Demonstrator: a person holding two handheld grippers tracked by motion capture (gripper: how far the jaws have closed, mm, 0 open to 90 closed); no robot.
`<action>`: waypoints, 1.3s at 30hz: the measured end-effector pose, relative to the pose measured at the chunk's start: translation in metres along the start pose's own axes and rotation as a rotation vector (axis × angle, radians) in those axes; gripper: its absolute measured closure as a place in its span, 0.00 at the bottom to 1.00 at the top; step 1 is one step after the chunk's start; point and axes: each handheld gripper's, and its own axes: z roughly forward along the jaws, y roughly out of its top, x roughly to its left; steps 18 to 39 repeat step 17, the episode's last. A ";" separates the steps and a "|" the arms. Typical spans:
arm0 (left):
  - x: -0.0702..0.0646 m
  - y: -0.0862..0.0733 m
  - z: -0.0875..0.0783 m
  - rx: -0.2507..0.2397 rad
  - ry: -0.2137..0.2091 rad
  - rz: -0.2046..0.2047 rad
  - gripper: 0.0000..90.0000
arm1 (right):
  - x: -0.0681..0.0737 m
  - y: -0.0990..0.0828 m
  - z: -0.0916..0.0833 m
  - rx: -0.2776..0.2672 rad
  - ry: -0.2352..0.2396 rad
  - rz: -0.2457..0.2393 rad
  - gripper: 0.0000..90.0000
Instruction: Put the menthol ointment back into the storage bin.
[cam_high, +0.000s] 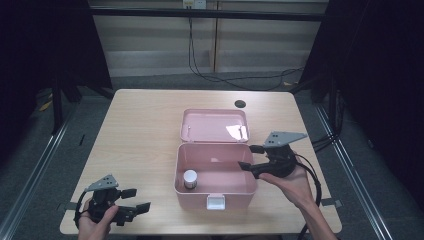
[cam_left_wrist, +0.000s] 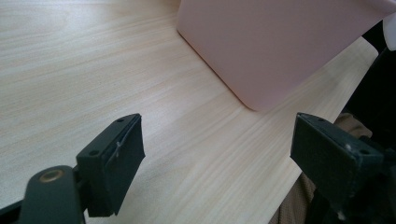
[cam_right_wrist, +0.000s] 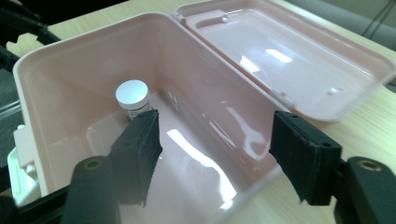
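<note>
A pink plastic box stands open in the middle of the table, its lid laid flat behind it. A small bottle with a white cap stands upright in the box's front left corner; it is also in the right gripper view. My right gripper hangs open over the box's right rim, jaws pointing into the box with nothing between them. My left gripper rests open near the table's front left corner, jaws aimed at the box's outer wall, well apart from it.
A white latch sticks out from the box's front wall. A dark round hole sits in the tabletop behind the lid. Bare wood stretches left of the box. Cables lie on the floor beyond the table.
</note>
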 end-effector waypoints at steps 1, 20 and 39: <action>0.000 0.000 0.000 0.000 0.000 0.000 0.19 | -0.002 -0.004 -0.004 -0.015 -0.006 0.012 0.36; 0.001 0.000 0.000 0.004 0.004 -0.006 0.19 | -0.019 -0.076 -0.043 -0.096 -0.161 0.193 0.27; 0.001 0.000 0.000 0.004 0.004 -0.006 0.19 | -0.019 -0.076 -0.043 -0.096 -0.161 0.193 0.27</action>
